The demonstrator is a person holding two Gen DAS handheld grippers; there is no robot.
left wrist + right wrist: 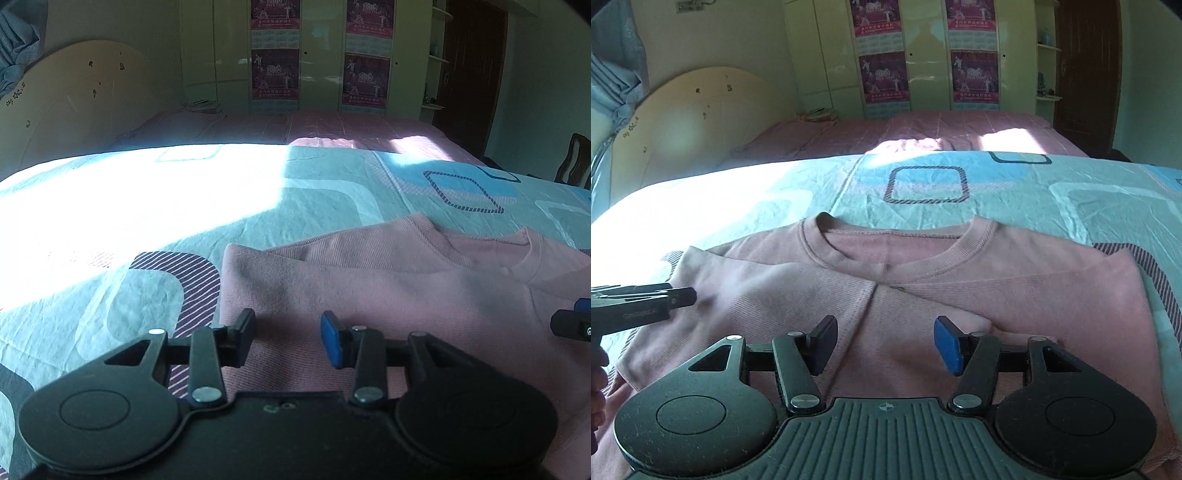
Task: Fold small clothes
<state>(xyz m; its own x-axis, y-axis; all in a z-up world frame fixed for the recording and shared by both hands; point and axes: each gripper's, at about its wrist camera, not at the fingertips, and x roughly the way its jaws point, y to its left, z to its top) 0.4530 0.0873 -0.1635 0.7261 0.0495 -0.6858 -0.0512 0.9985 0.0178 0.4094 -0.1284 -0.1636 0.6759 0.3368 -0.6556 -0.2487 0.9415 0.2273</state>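
1. A pink sweatshirt [960, 280] lies flat on a bed with a turquoise patterned sheet [997, 206], its round neckline [897, 247] at the far side and both sleeves folded across the chest.
2. The right gripper [884, 341] hangs over the garment's lower middle, its jaws spread with only cloth showing beneath and nothing pinched between them.
3. The left gripper [288, 338] sits above the sweatshirt's left portion, near its folded left edge [223, 288]; its jaws stand apart and clamp nothing.
4. In the right wrist view the left gripper's fingers [679, 297] reach in from the left over the folded sleeve [768, 291].
5. Whether any pad touches the fabric cannot be told.
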